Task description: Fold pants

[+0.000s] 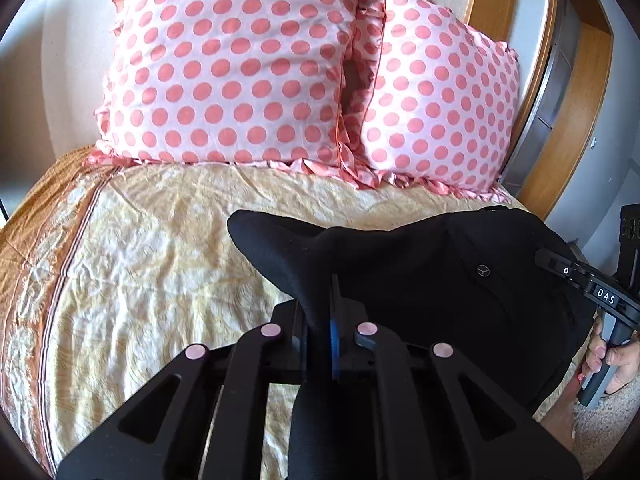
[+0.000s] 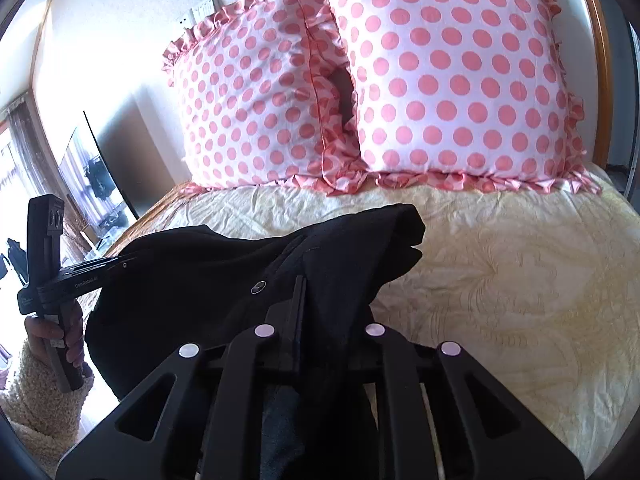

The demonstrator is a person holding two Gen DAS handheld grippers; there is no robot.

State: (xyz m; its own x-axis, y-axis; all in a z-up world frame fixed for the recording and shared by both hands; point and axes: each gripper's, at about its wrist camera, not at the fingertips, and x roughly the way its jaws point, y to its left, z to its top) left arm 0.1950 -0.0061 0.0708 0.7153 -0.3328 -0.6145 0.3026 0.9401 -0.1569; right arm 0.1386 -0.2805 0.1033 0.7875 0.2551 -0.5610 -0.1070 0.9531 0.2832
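I hold the black, soft knit pants (image 1: pixel 420 280) up off the cream-and-yellow patterned bedspread (image 1: pixel 140 248), one edge in each tool. My left gripper (image 1: pixel 320 320) is pinching a bunched edge of the cloth between its blue pads, and my right gripper (image 2: pixel 300 300) has its jaws pressed together on the opposite edge; in the left wrist view it bites the fabric out at three o'clock.

I judge the cloth limp and fairly light: it sags between my two grips and a loose flap sticks out at eleven o'clock from my left jaws. It should drape rather than hold a crease, so I would keep hold at the edge corners and keep it taut. A thin pinch on knit could slip.

At twelve o'clock two white pillows with pink polka dots and ruffled trim (image 1: pixel 240 64) lean against the wall, well apart from the pants. The bedspread in front lies open; nothing blocks laying the cloth down.
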